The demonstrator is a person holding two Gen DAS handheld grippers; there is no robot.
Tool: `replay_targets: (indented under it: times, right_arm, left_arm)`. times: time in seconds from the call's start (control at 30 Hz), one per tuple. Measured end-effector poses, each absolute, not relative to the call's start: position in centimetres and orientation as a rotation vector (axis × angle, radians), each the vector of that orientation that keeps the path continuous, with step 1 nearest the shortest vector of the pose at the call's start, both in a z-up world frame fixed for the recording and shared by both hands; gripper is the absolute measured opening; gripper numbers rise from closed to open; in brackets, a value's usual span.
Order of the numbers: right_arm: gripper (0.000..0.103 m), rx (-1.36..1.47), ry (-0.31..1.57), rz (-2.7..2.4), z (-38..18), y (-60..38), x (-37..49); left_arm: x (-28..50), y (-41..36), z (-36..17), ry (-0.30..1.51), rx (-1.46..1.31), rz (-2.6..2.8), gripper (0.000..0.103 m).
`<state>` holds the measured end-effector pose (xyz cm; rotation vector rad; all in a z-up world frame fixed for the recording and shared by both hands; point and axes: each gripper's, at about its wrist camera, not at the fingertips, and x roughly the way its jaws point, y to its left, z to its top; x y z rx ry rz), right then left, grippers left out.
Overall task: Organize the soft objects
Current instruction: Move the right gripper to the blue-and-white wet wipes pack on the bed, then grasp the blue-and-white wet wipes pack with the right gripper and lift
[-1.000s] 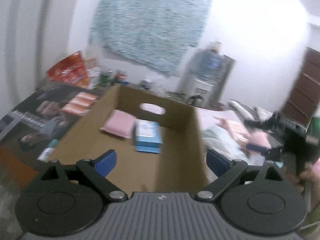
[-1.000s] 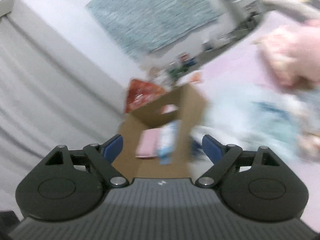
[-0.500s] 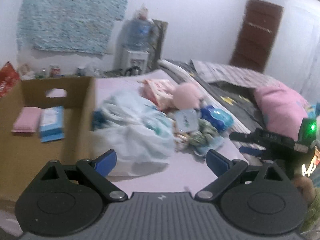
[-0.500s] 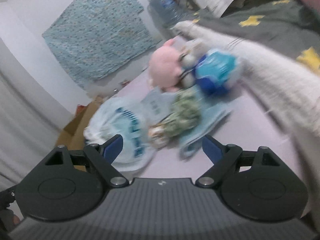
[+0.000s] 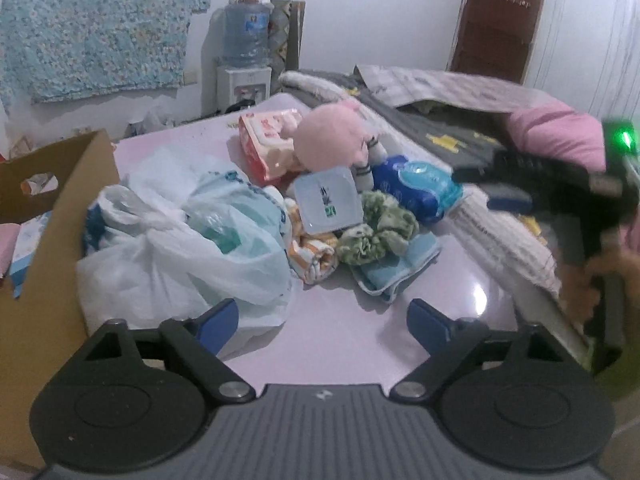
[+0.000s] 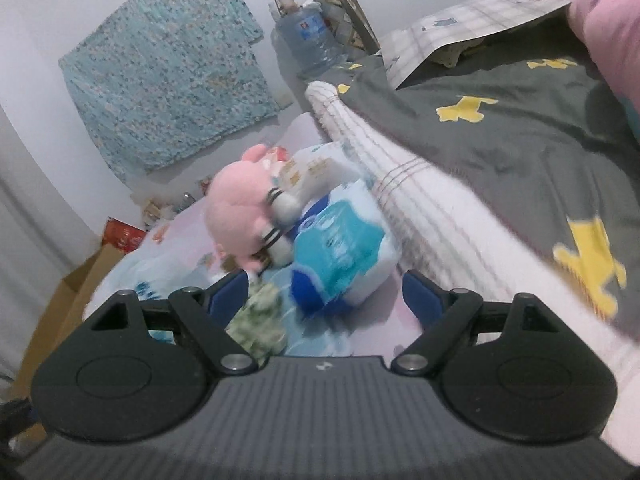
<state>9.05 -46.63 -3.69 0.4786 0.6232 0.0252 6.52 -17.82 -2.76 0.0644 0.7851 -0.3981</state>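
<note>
A pile of soft things lies on the pink surface: a pink plush toy, a blue tissue pack, a green scrunchy cloth, a folded blue towel, a white plastic bag and a white pouch. My left gripper is open and empty, short of the pile. My right gripper is open and empty, close before the blue tissue pack and the pink plush toy. The right gripper also shows in the left wrist view, beside the blue tissue pack.
A cardboard box stands left of the pile, with a pink pad and a blue pack inside. A grey blanket with yellow shapes and a white striped cover lie on the right. A water dispenser stands at the back wall.
Both grippers have swung right, away from the cardboard box and onto the pile. The right gripper has come much closer to the blue tissue pack. Both stay open.
</note>
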Motion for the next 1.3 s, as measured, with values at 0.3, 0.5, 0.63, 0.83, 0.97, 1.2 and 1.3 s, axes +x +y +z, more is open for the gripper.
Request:
replay_targets:
  times: [0.3, 0.5, 0.63, 0.83, 0.97, 1.2, 1.3]
  right_arm:
    - [0.054, 0.667, 0.728, 0.018, -7.1, -50.1, 15.5]
    - [0.042, 0.748, 0.722, 0.021, -8.0, -50.5, 15.5]
    - [0.037, 0.78, 0.696, -0.008, -7.7, -50.8, 13.1]
    - [0.035, 0.816, 0.676, -0.057, -7.5, -51.5, 6.7]
    - [0.035, 0.798, 0.678, -0.069, -7.6, -50.6, 1.8]
    - [0.035, 0.815, 0.71, -0.016, -8.3, -47.6, -5.7]
    - [0.034, 0.846, 0.741, 0.049, -8.9, -45.4, -7.0]
  left_arm:
    - [7.9, -18.6, -4.6, 0.854, 0.066, -0.403, 0.07]
    - [7.6, -18.7, -4.7, 0.86, 0.071, -0.402, 0.067]
    - [7.2, -18.8, -4.6, 0.86, 0.072, -0.414, 0.066]
    - [6.0, -19.0, -4.7, 0.869, 0.074, -0.445, 0.065]
    - [5.0, -19.0, -4.7, 0.88, 0.076, -0.474, 0.065]
    - [2.6, -18.6, -4.5, 0.91, 0.1, -0.543, 0.065]
    - [1.5, -17.8, -4.4, 0.927, 0.096, -0.563, 0.066]
